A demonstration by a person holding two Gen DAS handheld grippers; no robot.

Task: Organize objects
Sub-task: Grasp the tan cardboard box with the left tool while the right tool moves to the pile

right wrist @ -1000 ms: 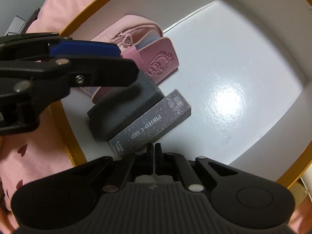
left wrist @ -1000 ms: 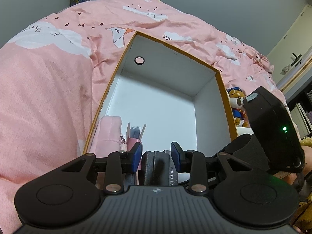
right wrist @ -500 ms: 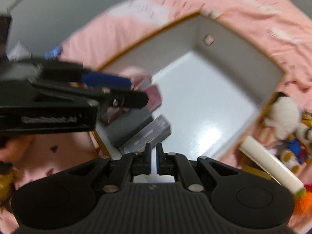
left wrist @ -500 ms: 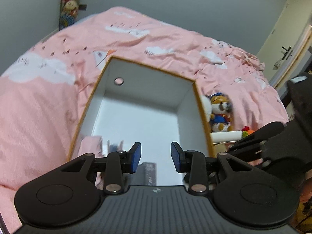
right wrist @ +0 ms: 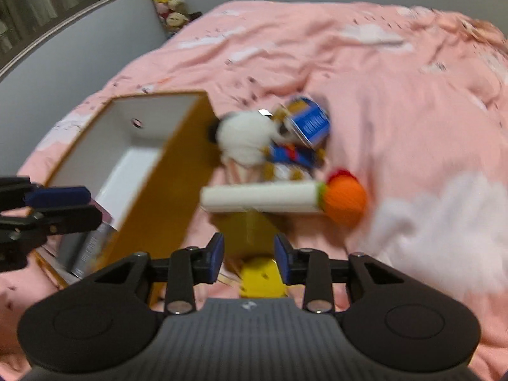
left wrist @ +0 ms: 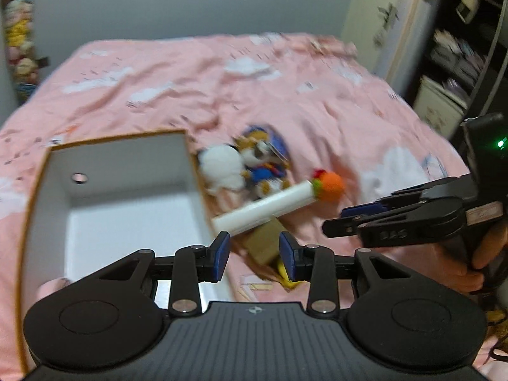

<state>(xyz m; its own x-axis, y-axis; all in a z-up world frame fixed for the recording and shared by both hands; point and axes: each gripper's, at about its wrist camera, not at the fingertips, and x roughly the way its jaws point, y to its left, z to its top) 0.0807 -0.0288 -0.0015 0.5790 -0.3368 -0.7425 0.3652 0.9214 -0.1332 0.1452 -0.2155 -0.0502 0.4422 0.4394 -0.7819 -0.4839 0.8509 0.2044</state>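
Note:
A white box with an orange rim lies on the pink bed, with a grey card box inside its near end. To its right lie a white plush, a bear plush in blue, a white tube with an orange ball, a small brown carton and a yellow item. My left gripper is open and empty above the box's right wall. My right gripper hovers over the carton, its jaws opening with nothing between them, and it also shows in the left wrist view.
The pink quilt with white clouds covers the whole bed. A door and dark shelves stand at the right. More plush toys are piled against the far wall. A hand holds the right gripper.
Both grippers have drawn back out of the box and swung right toward the toys. The right gripper's jaws have gone from shut to parted. The views have rolled level.

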